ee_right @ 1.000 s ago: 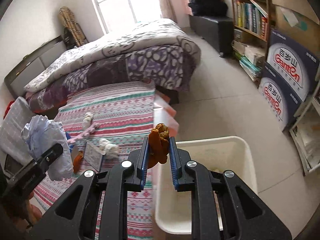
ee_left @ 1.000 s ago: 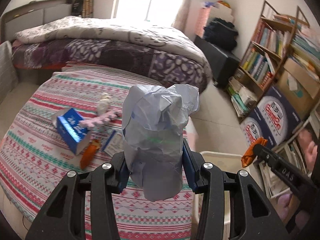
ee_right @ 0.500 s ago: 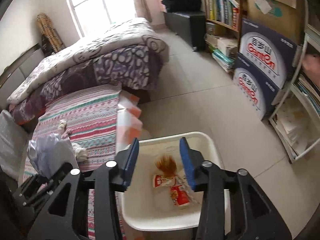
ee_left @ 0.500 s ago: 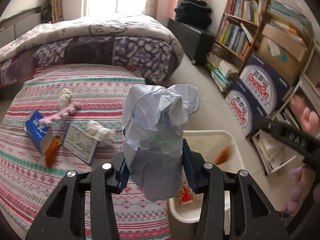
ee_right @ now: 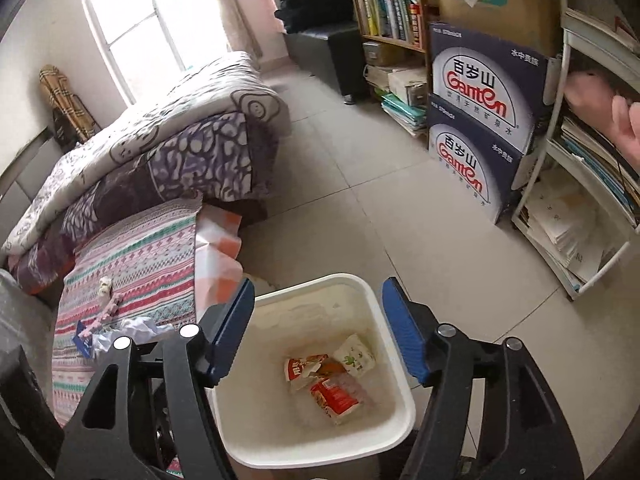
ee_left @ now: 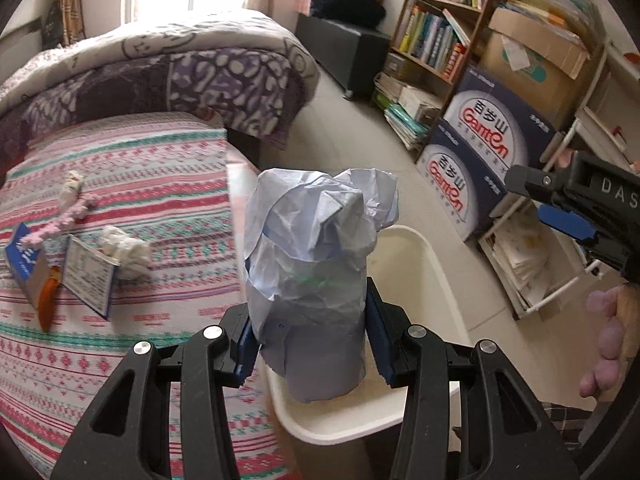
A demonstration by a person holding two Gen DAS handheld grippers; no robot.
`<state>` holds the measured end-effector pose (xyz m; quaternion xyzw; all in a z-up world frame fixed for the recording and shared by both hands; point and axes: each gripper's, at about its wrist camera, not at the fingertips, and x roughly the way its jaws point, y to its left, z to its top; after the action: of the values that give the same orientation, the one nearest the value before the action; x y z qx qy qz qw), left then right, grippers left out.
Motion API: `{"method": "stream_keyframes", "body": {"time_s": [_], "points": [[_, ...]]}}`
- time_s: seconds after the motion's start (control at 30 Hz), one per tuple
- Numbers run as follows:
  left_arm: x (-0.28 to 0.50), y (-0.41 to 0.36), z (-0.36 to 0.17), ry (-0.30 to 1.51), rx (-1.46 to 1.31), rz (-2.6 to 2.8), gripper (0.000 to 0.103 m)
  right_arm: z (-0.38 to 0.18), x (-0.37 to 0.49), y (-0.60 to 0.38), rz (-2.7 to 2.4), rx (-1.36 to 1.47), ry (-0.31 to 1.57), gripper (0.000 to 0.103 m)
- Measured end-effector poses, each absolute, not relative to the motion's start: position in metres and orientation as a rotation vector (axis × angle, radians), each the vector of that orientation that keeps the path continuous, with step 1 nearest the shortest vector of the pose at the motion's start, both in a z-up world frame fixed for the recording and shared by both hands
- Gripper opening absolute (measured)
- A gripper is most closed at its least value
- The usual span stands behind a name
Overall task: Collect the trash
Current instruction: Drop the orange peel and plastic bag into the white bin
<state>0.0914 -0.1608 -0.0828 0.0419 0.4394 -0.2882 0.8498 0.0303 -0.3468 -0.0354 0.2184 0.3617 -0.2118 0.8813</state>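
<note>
My left gripper [ee_left: 310, 350] is shut on a crumpled pale blue paper wad [ee_left: 312, 268], held just above the near-left rim of the white trash bin [ee_left: 436, 264]. My right gripper [ee_right: 320, 332] is open and empty, hanging over the bin [ee_right: 320, 444], which holds several wrappers [ee_right: 332, 376]. More trash lies on the striped bedspread [ee_left: 120, 184]: a blue box [ee_left: 24, 264], a white card [ee_left: 86, 278], an orange peel [ee_left: 46, 300], a white tissue wad [ee_left: 126, 250] and a pink rope piece [ee_left: 64, 216]. The right gripper also shows at the right edge of the left wrist view [ee_left: 568, 208].
A bed with a purple and grey quilt [ee_left: 180, 64] lies behind the striped one. Blue Ganten boxes [ee_right: 480, 120], a bookshelf [ee_left: 436, 36] and a white rack of papers [ee_right: 576, 216] line the right wall. Tiled floor [ee_right: 400, 208] lies between them and the bin.
My right gripper opened and dropped the orange peel into the bin, then spread wider. My left gripper carried the paper wad rightward from over the bed to the bin's edge.
</note>
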Motion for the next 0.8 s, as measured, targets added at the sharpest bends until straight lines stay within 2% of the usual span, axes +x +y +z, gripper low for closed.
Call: {"method": "stream_keyframes", "body": {"time_s": [0.13,0.2,0.23,0.57,0.8], "points": [[0.089,-0.172,-0.089,0.963,0.084,-0.651,0.054,-0.036,0.027,-0.353,-0.461,0.468,0.751,0.074],[0.088,-0.176,-0.092,0.98,0.089,-0.66,0.067,-0.037,0.026,-0.357,-0.471,0.488,0.749,0.08],[0.087,-0.177,-0.093,0.983,0.094,-0.663,0.069,-0.038,0.026,-0.359,-0.471,0.508,0.748,0.082],[0.099,-0.159,-0.093,0.991,0.1,-0.611,0.073,-0.052,0.044,-0.343,-0.398,0.588,0.81,0.087],[0.128,-0.107,-0.101,1.047,0.095,-0.42,0.076,-0.054,0.067,-0.305,-0.32,0.56,0.853,0.091]]}}
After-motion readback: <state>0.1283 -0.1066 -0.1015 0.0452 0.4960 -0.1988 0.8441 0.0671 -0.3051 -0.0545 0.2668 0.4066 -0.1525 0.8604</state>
